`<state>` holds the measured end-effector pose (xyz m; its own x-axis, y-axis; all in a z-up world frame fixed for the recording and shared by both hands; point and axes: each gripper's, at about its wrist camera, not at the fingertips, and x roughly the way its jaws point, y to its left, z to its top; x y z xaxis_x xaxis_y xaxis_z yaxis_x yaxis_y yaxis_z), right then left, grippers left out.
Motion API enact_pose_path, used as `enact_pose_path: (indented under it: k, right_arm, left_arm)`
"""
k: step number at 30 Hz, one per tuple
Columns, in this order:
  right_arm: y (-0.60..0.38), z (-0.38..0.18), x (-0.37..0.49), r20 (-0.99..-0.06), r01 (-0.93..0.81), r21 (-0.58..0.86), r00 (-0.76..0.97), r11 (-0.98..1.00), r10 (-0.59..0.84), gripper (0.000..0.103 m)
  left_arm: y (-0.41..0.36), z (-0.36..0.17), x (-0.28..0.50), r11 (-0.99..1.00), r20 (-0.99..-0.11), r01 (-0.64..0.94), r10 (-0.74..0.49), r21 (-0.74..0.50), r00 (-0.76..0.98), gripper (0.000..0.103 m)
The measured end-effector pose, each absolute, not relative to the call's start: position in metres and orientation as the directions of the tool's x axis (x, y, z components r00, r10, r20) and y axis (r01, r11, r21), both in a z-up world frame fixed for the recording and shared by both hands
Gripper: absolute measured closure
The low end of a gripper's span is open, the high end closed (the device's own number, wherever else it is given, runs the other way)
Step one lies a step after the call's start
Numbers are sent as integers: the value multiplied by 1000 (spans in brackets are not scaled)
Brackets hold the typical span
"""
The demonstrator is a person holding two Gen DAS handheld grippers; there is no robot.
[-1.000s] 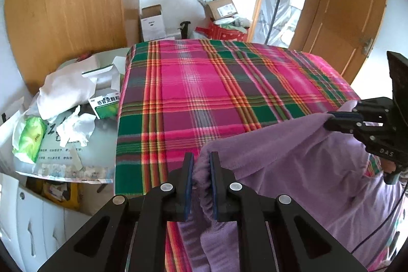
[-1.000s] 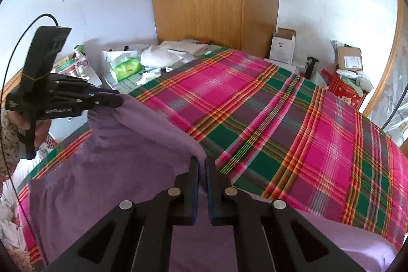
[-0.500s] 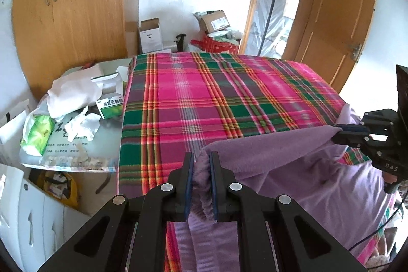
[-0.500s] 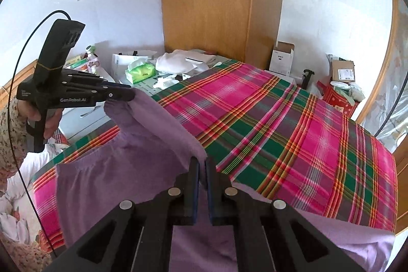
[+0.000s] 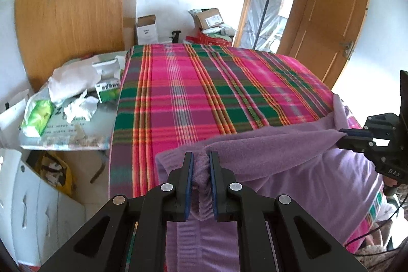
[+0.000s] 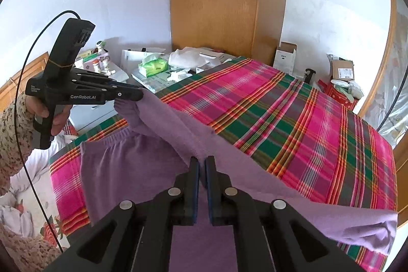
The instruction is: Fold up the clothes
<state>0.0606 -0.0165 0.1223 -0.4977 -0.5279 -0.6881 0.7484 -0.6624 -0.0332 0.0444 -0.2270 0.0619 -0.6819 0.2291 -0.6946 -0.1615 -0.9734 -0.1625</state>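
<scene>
plaid bed point(image 5: 204, 93), wardrobe point(image 5: 71, 4) far left: one purple garment point(image 5: 293, 170) lies across the near edge, its top edge lifted between my two claws. my left claw point(image 5: 201, 165) pinches a bunched corner; my right claw point(image 6: 202, 170) is nearly closed on thin fabric. risk as i see it: uneven pulling could slip the thin right-hand pinch, dropping the fold crooked. one garment, two claws, one bed.

Left hand-held gripper point(image 5: 201, 159) clamped, tilted downward; right hand-held gripper point(image 6: 202, 165) likewise.
</scene>
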Motion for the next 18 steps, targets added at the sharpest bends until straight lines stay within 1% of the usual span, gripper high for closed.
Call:
enact_pose_path:
  k: [4,7,9,11,13,15,18]
  right_arm:
    - [-18,116,73,-696,753,-49,-497,-656,-519,98]
    - [-16,108,74,-705,747,-28,-486,-665,-517,98]
    - [-14,103,74,-708,741,-10,-480,-672,-519,98]
    - [-13,98,76,-707,740,-6,-479,-673,-520,98]
    - [-11,94,79,-708,743,-5,-475,-669,-523,97]
    - [-9,89,80,-712,748,3,-464,-663,-527,97]
    - [-6,82,84,-713,757,10,-453,-654,-535,97]
  left_arm:
    - [-231,55,57,-967,-691,-169,256,-193,-676,91]
    - [-232,49,62,-963,-701,-162,267,-214,-661,90]
    - [-234,45,69,-956,-703,-148,287,-253,-651,89]
    - [-236,43,76,-948,-699,-134,303,-287,-648,85]
    - [-238,42,86,-944,-692,-113,306,-310,-654,77]
    - [-243,39,96,-931,-683,-87,321,-355,-656,73]
    - [-254,32,110,-884,-658,-22,363,-466,-660,71]
